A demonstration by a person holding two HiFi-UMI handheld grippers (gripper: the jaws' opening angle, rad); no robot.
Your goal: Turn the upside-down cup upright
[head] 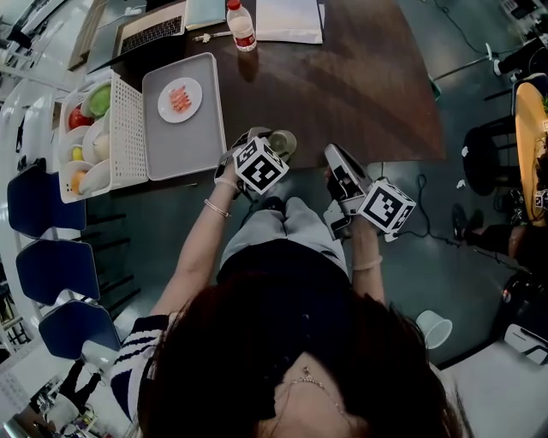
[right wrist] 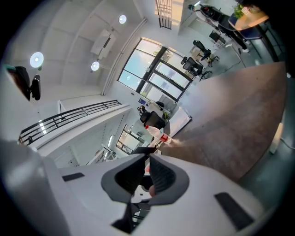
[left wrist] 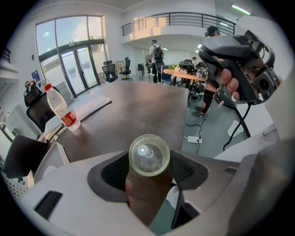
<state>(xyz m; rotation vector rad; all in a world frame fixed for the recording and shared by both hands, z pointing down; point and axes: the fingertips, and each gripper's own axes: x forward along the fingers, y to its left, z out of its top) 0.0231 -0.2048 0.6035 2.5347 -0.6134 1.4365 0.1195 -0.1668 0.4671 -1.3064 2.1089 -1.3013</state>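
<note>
1. Left claw (left wrist: 149, 162): clamped on the cup (left wrist: 148, 154), one black pad on each side of it. In the head view it sits at the near edge of the desk (head: 342, 85), with its marker cube facing up.

2. Cup: clear plastic, held lengthwise between the left claw's jaws. Its round base is at the jaw tips and its wider body runs back toward the camera, so the brown desk shows through the wall. Neither upright nor fully inverted, it is tilted with the claw. In the head view it lies over the desk's near edge. Whether it touches the desktop cannot be told.

3. Right claw (right wrist: 147, 156): jaws together with nothing between them. In the head view it is off the desk edge, right of the left claw and apart from the cup.

4. Tray (head: 193, 137): grey, on the left part of the desk. It carries a white plate (head: 180, 100) with something pink on it.

5. Basket (head: 128, 128): white and perforated, touching the tray's left side. Red, green and yellow produce lies in its far-left compartments.

6. Bottle (head: 241, 26): clear with a red label and cap. It stands upright near the far edge of the desk.

7. Laptop (head: 152, 30): open, at the far left corner.

8. Paper cup (head: 434, 328): white, on the floor to the person's right.

9. Chairs (head: 51, 269): blue, in a row left of the desk.
</note>
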